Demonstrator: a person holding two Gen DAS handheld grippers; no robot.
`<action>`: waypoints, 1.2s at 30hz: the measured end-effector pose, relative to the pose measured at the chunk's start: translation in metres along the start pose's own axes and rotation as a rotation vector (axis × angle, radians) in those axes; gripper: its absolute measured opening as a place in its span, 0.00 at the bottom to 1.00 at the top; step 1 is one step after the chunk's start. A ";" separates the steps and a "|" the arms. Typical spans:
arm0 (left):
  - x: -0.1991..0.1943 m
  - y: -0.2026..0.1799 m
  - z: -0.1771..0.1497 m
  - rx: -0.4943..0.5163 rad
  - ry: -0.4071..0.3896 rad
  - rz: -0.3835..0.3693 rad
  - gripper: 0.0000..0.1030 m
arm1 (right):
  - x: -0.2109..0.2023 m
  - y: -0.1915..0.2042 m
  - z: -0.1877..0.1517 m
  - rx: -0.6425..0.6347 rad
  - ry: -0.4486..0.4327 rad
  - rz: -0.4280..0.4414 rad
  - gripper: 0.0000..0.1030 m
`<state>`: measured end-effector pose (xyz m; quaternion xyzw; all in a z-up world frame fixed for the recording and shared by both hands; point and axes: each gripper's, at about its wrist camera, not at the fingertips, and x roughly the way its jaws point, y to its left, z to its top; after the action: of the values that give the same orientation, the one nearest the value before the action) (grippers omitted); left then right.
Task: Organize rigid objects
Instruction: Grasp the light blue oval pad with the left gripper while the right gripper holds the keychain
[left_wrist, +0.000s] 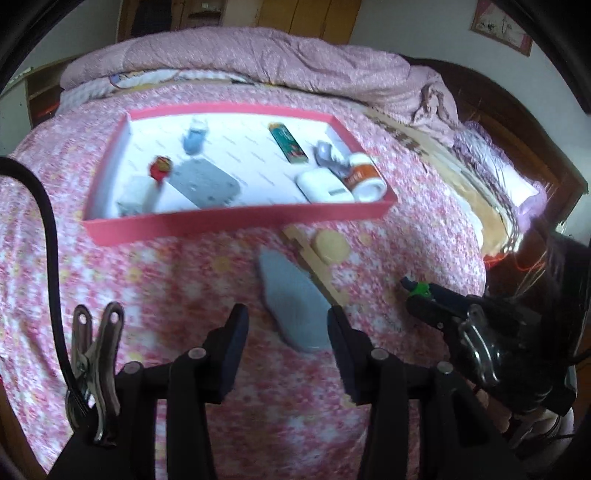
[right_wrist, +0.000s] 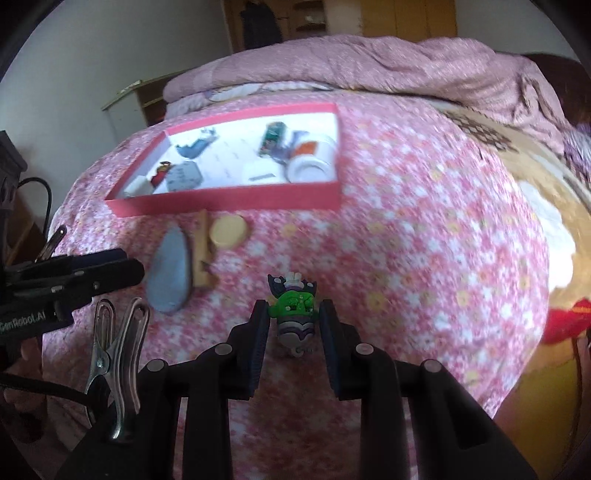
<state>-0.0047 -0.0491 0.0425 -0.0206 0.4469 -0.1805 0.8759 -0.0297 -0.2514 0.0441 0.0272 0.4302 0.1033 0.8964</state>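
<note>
Between right hand-held gripper (right_wrist: 291, 328) pads (clamped): green toy (right_wrist: 293, 314).

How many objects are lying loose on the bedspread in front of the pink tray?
3, clustered together: a grey teardrop-shaped piece, a wooden strip beside it, and a round yellow disc nearest the tray. Others may be out of view.

Between the right gripper's (right_wrist: 293, 332) fingers, the green toy figure (right_wrist: 294, 314) is blurred and its details unclear. The grey oval piece (left_wrist: 291, 306) is partly covered by the left gripper's (left_wrist: 288, 332) fingers. Beyond the fingers, items inside the red tray (left_wrist: 236, 225) are smeared.
</note>
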 end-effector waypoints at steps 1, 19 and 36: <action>0.004 -0.004 0.000 0.005 0.009 0.001 0.56 | 0.001 -0.002 -0.001 -0.002 0.002 -0.011 0.28; 0.030 -0.012 -0.009 0.131 0.006 0.224 0.68 | 0.005 -0.003 -0.016 -0.016 -0.042 -0.022 0.28; 0.030 0.007 -0.001 0.186 -0.045 0.231 0.68 | 0.004 -0.003 -0.017 -0.012 -0.045 -0.017 0.31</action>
<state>0.0123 -0.0526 0.0174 0.1080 0.4081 -0.1184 0.8987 -0.0401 -0.2543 0.0298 0.0205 0.4096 0.0978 0.9068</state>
